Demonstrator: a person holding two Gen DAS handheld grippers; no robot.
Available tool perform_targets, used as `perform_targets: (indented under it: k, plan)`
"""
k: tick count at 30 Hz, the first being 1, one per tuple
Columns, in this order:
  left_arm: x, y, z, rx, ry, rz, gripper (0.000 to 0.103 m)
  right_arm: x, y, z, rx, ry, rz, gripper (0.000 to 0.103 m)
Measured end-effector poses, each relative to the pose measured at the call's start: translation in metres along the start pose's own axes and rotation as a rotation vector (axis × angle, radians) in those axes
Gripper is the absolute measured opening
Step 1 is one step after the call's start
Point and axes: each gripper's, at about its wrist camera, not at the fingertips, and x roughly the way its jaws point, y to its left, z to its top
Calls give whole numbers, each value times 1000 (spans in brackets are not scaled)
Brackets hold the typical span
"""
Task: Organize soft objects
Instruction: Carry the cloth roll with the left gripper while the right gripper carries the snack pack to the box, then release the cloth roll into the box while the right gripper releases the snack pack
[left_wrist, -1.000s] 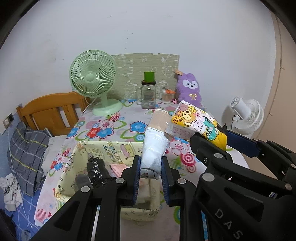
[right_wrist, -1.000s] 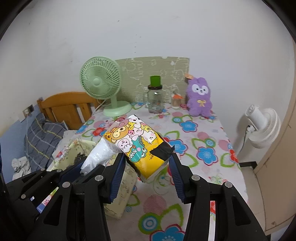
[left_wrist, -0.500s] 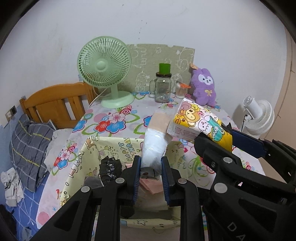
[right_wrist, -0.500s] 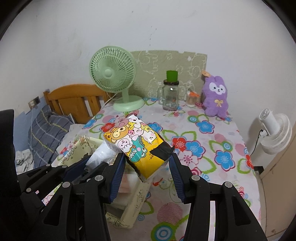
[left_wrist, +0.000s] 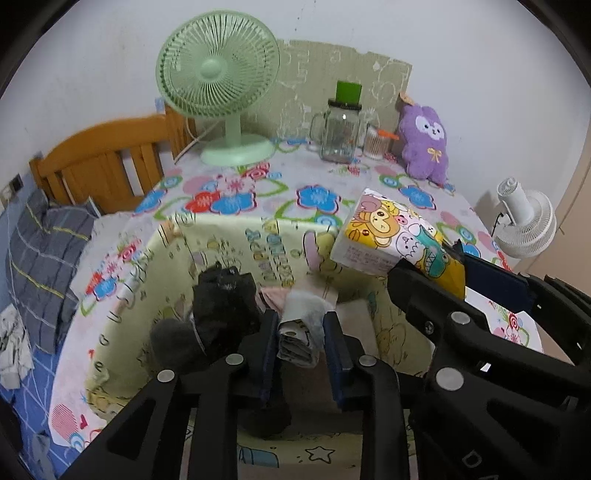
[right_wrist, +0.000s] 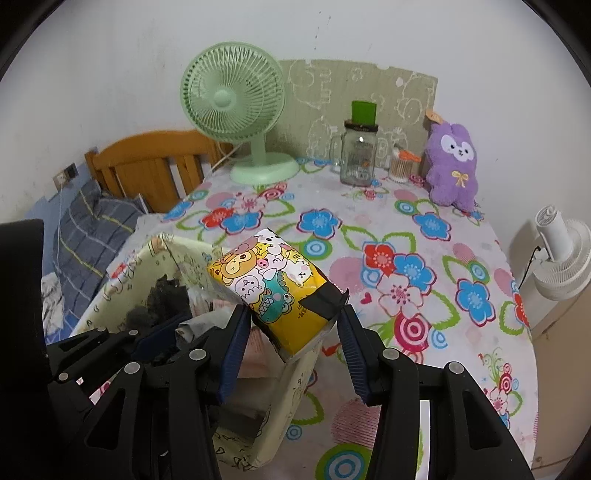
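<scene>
A white soft packet (left_wrist: 299, 317) lies low inside the pale yellow fabric bin (left_wrist: 229, 229), beside a black soft item (left_wrist: 225, 295) and something pink (left_wrist: 273, 299). My left gripper (left_wrist: 300, 350) reaches into the bin with its jaws opening. The packet is still between them, with a thin gap at each pad. My right gripper (right_wrist: 293, 314) is shut on a yellow tissue pack (right_wrist: 273, 280) printed with cartoon animals. It holds the pack tilted above the bin's right wall (right_wrist: 295, 373). In the left wrist view that tissue pack (left_wrist: 391, 236) hangs over the bin's far right corner.
The bin stands on a table with a flowered cloth (right_wrist: 406, 229). At the back are a green desk fan (left_wrist: 218, 74), a glass jar mug (left_wrist: 340, 133) and a purple plush (left_wrist: 424, 144). A white fan (left_wrist: 524, 229) stands off the table's right, a wooden headboard (left_wrist: 103, 162) to the left.
Both grippers have come forward and down over the bin. The white packet has gone from upright above the bin to lying inside it, and the left jaws have parted slightly.
</scene>
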Motion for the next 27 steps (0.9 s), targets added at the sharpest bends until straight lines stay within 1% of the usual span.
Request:
perform_targets:
  k: [1,3,5,7,9,12,16,19,23,26,27]
  plan:
    - [0,1,-1,-1,3,-7,33,2,1,-1,1,6,6,52]
    - [-2,1,-1,0,-1,-18,37,3,1,0,2,8,11,52]
    - [-6,2,0,2,-14,-20,44,4,3,1,0,6,19,52]
    - [-9,4,1,0,-20,-11,63,4,5,3,-1,5,33,52]
    - [-11,7,2,-7,-34,6,71,4,8,5,-3,5,43,52]
    - [-12,14,6,-10,-48,27,73,7,14,9,-9,3,57,52]
    - [-15,26,7,-22,-68,59,80,11,24,13,-15,2,98,52]
    - [-13,35,6,-34,-57,74,81,19,33,15,-21,16,134,52]
    - [-7,45,4,-48,-31,84,81,29,42,15,-29,42,159,52]
    - [-3,51,3,-55,-16,88,81,36,46,13,-26,56,171,54]
    - [-2,53,3,-59,-12,87,82,38,47,12,-22,60,173,56]
